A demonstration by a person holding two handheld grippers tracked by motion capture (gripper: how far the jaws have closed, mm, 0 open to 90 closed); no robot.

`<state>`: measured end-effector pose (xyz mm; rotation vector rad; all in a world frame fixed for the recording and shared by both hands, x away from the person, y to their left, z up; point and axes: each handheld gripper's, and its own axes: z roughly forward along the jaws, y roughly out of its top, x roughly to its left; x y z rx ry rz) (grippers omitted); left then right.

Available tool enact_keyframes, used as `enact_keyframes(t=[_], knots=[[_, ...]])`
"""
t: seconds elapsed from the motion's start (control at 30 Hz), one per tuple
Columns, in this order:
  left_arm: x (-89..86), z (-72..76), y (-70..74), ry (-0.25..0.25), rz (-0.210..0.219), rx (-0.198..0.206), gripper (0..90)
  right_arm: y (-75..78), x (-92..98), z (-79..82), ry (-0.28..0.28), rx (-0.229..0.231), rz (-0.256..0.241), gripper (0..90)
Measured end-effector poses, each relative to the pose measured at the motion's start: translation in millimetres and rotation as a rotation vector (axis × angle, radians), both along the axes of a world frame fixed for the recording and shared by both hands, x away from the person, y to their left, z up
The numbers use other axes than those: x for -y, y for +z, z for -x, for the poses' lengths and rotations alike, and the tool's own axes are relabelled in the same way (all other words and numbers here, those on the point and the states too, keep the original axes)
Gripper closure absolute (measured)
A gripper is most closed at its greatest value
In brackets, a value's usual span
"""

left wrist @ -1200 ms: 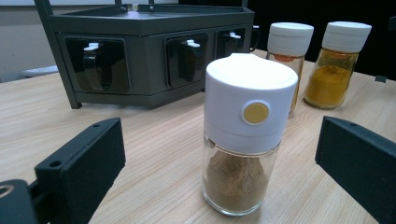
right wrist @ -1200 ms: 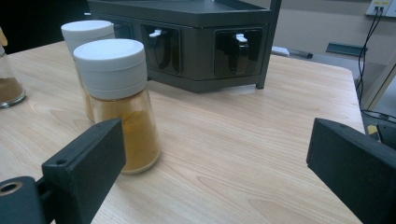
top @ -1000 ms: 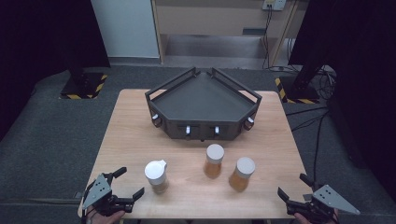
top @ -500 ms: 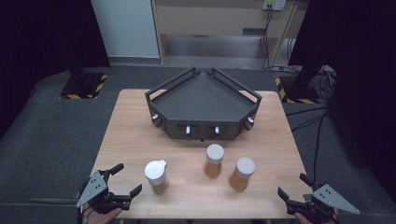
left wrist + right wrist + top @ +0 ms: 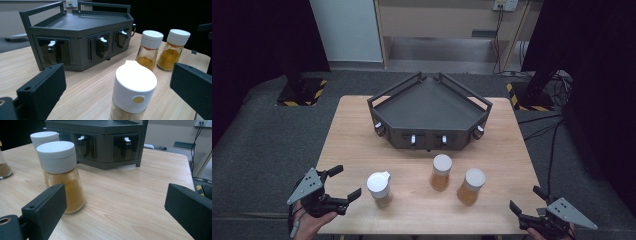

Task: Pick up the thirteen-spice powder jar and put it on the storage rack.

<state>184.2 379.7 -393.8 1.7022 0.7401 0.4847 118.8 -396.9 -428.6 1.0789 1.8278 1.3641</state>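
The approach step appears to be in hand. The left tool is held released, jaws spread, just beside the flip-cap jar at the counter's near edge. The right tool, also released, is held near the yellow spice jar. Next, centring and closing seem called for.

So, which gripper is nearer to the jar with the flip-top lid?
Left. The left gripper sits just left of the flip-top jar; the right gripper lies far right, beyond two other jars.
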Motion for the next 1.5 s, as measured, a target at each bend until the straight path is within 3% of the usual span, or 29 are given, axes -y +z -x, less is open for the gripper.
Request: enact_keyframes(t=[0.27,0.6,1.03,1.23,1.5], knots=[[10.2,-15.6,15.1,-0.046,-0.052,-0.018,0.0,-0.1,0.2,-0.1,-0.002,-0.002,-0.003,4.1],[28.0,-34.4,20.5,-0.107,-0.098,-0.054,0.9,-0.2,0.5,0.2,-0.002,0.000,-0.003,4.2],[45.6,-51.5,6.8,-0.144,-0.114,-0.102,3.6,-0.3,1.3,0.1,0.000,-0.001,-0.005,4.5],[51.1,-55.2,-2.5,-0.151,-0.127,-0.107,5.3,-0.2,1.4,0.1,0.002,-0.002,-0.006,4.6],[52.0,-56.8,-18.4,-0.150,-0.102,-0.107,10.5,0.0,1.6,0.0,0.004,-0.005,-0.010,4.7]])
